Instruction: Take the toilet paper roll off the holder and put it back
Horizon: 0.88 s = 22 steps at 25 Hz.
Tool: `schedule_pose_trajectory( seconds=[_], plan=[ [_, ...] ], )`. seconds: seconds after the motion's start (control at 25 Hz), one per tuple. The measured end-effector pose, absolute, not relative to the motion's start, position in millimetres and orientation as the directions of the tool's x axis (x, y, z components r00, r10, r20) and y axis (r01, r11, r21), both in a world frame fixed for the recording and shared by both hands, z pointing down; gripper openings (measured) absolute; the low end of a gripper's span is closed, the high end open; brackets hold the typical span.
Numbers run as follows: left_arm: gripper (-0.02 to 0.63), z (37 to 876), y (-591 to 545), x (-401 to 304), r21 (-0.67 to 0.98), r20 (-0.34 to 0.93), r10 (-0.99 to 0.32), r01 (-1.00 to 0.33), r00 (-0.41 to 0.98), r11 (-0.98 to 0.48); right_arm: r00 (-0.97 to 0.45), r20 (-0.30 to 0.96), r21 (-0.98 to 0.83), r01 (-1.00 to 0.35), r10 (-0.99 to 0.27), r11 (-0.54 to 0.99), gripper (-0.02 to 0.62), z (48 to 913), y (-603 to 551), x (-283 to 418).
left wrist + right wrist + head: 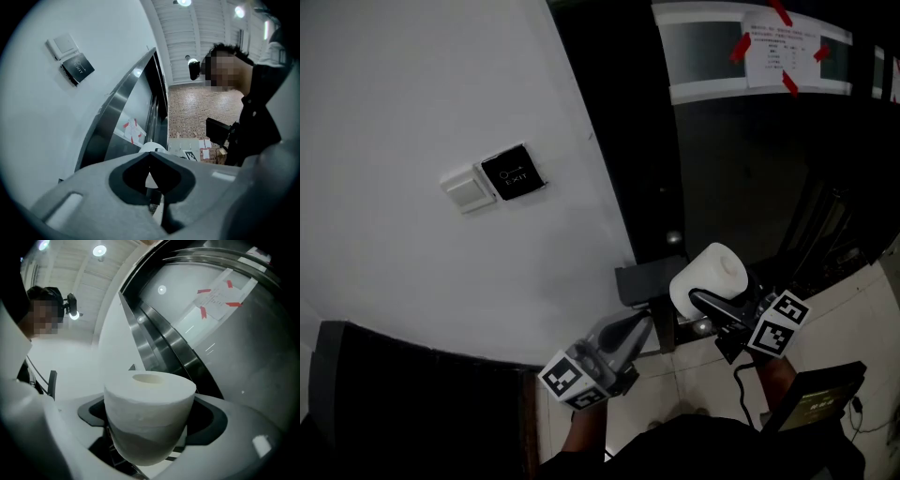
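Your right gripper has the white toilet paper roll clamped across its soft sides, one jaw on each flank. The cardboard core opening faces up and away from the jaws. That makes sense to me: squeezing the outer wrap leaves the core hole free, and that hole is what has to meet the holder. The paper looks a bit dented where the jaws bite, so I'd guess you're holding just firm enough to stop it slipping.

From the head view the roll is up in the air, tilted, just right of and above the dark grey boxy fitting low on the wall. I take that to be the holder, though it's too dark down there to be sure. Seems like the roll is off it right now. I can't tell whether this is the taking-off half or the putting-back half.

Your left gripper has its jaws pressed together with nothing between them. It's parked just below that fitting with the tips aimed toward the roll, probably on standby to steady things.

Further out there's the white wall with a white switch plate and a black square button panel, plus a paper notice stuck up with red tape.
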<state>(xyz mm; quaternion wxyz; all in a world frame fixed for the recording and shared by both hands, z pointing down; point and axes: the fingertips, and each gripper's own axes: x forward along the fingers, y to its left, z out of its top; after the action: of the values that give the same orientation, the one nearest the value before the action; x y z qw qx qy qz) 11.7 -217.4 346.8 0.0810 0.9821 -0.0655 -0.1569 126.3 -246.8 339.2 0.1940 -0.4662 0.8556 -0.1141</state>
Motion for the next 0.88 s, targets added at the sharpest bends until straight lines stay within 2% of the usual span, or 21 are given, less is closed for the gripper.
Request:
schedule_pose_trajectory(
  seconds=[0.64,0.88],
  plan=[
    [0.000,353,-211,18,0.147,-0.266,-0.144,-0.107,0.953,-0.983,-0.495,-0.261,-0.390,-0.731,-0.828,0.560,0.474,338,-236,124],
    [0.000,345,-211,16,0.188,-0.315,-0.142,-0.085,0.938,-0.979,-0.494,-0.253,-0.392,-0.734,-0.832,0.555,0.474,340,-236,125]
  ],
)
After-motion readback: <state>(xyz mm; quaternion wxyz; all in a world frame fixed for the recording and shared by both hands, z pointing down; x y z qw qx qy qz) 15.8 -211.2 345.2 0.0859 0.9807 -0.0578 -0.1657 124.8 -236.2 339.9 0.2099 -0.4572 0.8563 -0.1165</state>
